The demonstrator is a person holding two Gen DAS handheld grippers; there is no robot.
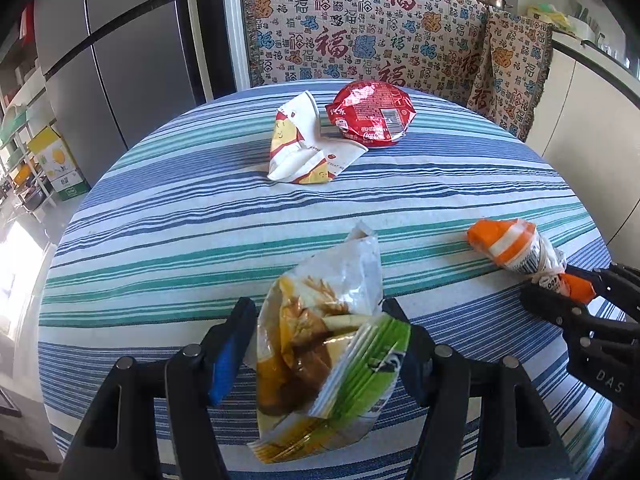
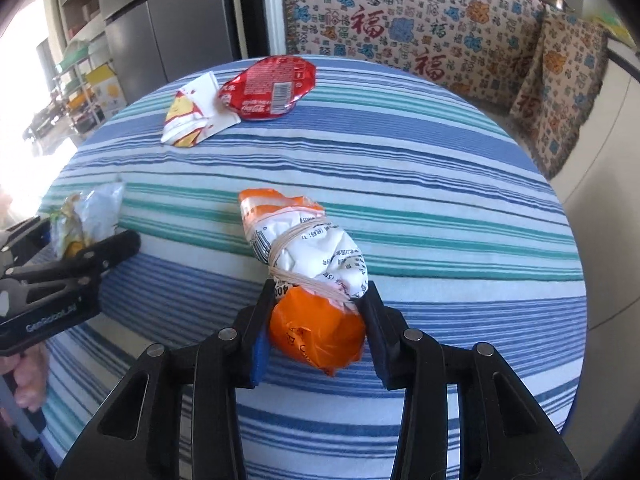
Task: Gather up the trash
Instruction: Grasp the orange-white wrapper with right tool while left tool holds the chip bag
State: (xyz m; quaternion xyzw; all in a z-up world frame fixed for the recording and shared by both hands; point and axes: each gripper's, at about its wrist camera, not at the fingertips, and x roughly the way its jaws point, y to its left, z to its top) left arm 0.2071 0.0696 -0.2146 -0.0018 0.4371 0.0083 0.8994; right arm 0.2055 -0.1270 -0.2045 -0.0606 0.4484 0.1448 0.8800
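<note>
Striped blue, teal and white cloth covered the round tabletop (image 1: 440,184), and behind it a patterned throw (image 1: 360,32) printed with red characters was draped over seating. A grey refrigerator (image 1: 120,60) was seen at the far left, with shelving and a yellow box beside it.

Four pieces of trash were laid out on the cloth. At the far side a crumpled white-and-yellow paper wrapper (image 1: 304,144) was seen touching a flattened red packet (image 1: 372,114). Nearer, a yellow-green snack bag (image 1: 320,344) was gripped between the pads of the left tool (image 1: 320,320), its silvery torn end standing up above the fingers. To the right, an orange-and-white bundle (image 2: 308,280) tied with a rubber band was clamped at its orange end by the right tool (image 2: 318,312); its white end was pointed toward the middle of the tabletop. Whether it rested on the cloth could not be told.

Between the two held items only bare cloth was seen, and the far pair was well apart from both tools. A hand (image 2: 28,376) was glimpsed on the left tool's handle.
</note>
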